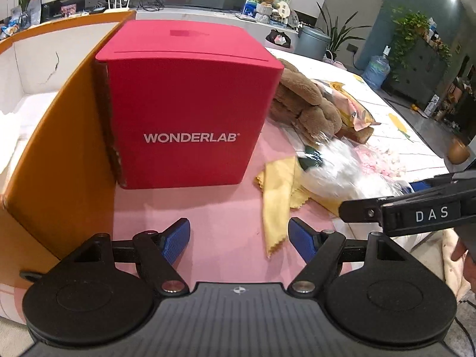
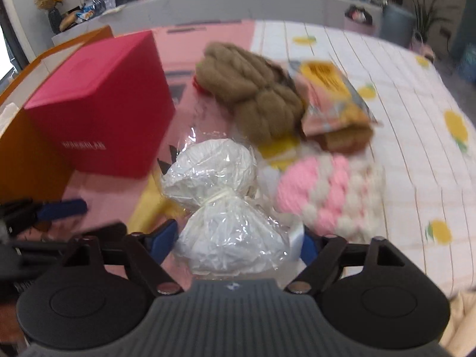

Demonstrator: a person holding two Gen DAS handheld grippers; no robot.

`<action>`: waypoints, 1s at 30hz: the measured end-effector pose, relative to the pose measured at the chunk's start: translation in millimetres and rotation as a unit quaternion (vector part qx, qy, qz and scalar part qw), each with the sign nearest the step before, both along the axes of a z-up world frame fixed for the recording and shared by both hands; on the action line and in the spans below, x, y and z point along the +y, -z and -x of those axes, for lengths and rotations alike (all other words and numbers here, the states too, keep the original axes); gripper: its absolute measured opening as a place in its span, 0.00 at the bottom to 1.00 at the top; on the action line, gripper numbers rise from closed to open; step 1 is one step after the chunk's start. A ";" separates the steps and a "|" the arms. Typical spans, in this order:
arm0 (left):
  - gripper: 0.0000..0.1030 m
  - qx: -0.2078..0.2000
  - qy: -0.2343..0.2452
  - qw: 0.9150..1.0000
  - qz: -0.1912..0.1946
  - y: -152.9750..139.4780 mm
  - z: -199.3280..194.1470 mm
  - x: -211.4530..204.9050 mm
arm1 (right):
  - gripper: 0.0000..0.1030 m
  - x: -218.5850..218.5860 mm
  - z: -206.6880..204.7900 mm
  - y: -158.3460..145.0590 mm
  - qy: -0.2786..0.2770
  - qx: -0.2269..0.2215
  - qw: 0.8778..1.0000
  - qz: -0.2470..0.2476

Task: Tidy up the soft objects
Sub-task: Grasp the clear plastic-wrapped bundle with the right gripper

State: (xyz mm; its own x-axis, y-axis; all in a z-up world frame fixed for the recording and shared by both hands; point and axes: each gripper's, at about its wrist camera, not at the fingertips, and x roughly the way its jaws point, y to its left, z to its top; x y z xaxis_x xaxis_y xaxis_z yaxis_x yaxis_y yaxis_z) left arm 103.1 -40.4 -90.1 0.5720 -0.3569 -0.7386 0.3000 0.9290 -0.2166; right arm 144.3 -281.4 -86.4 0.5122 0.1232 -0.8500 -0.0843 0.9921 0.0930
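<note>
My right gripper (image 2: 238, 244) is shut on a white soft bundle wrapped in clear plastic (image 2: 226, 196), tied at its middle; it also shows in the left wrist view (image 1: 336, 172). My left gripper (image 1: 239, 238) is open and empty above the pink cloth, in front of a red WONDERLAB box (image 1: 184, 104). A brown plush toy (image 2: 253, 89) lies behind the bundle, a pink-and-white fluffy item (image 2: 321, 196) to its right. A yellow cloth (image 1: 279, 196) lies on the pink surface.
An orange-sided box (image 1: 44, 154) with a white inside stands left of the red box. A yellow-and-pink packet (image 2: 333, 95) rests on the plush. A white lemon-print sheet (image 2: 416, 136) covers the right side. The right gripper's arm (image 1: 416, 214) reaches in from the right.
</note>
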 end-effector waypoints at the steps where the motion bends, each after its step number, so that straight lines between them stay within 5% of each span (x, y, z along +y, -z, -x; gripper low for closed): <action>1: 0.86 0.000 -0.001 1.000 -0.001 0.2 0.0 0.1 | 0.91 -2.9 -0.1 1.5 0.007 0.003 1.000 0.004; 7: 0.86 -0.003 0.001 1.000 -0.010 1.1 -0.4 -3.0 | 0.93 0.8 -7.0 -3.0 -0.007 -0.019 1.000 -0.005; 18: 0.86 -0.020 0.028 0.999 -0.002 3.3 4.0 -13.2 | 0.92 27.8 -15.5 6.2 -0.035 -0.038 0.997 0.059; 20: 0.86 -0.026 0.035 0.999 -0.003 2.5 5.9 -15.8 | 0.88 27.3 -17.3 8.4 -0.034 -0.039 0.997 0.058; 22: 0.86 -0.034 0.039 0.999 -0.010 1.6 8.5 -18.4 | 0.74 26.3 -18.0 9.6 -0.033 -0.038 0.997 0.056; 30: 0.86 -0.052 0.049 0.997 -0.016 1.8 18.0 -30.2 | 0.68 20.4 -12.9 2.3 -0.018 -0.039 0.998 0.053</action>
